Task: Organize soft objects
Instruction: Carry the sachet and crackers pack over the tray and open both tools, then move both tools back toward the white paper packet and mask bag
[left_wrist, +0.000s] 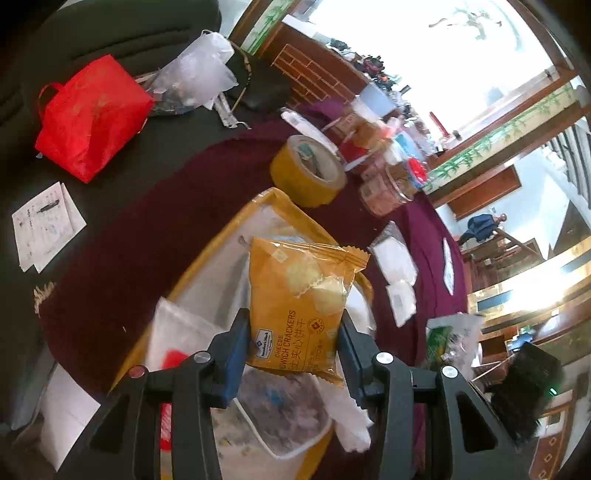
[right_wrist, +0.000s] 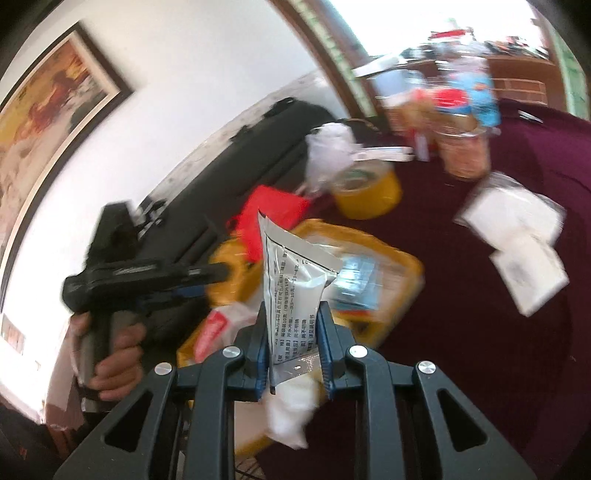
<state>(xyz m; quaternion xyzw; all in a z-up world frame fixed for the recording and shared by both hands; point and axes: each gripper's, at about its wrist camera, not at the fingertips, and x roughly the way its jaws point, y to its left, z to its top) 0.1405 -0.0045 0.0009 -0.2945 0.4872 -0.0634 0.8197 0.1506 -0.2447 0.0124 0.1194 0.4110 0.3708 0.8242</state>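
table (left_wrist: 155, 206): maroon cloth | yellow tray (left_wrist: 275, 201): on table, soft packets inside | cracker bag (left_wrist: 301, 306): above tray, long axis pointing away, clamped by left hand-held gripper (left_wrist: 291, 350) | silver sachet (right_wrist: 291, 291): upright over tray, clamped by right hand-held gripper (right_wrist: 293, 349)

— Where does the left wrist view sit?
— Just behind the left claw (left_wrist: 293, 343), close above the yellow tray (left_wrist: 280, 201), looking across the maroon counter (left_wrist: 147, 229) toward bright windows.
— And the right wrist view?
— Behind the right claw (right_wrist: 293, 343), tilted, facing the wall, also near the tray (right_wrist: 410, 266).
— What do they share?
— The tray, the yellow tape roll (left_wrist: 308, 171) (right_wrist: 369, 194) and the red bag (left_wrist: 90, 116) (right_wrist: 275, 210).
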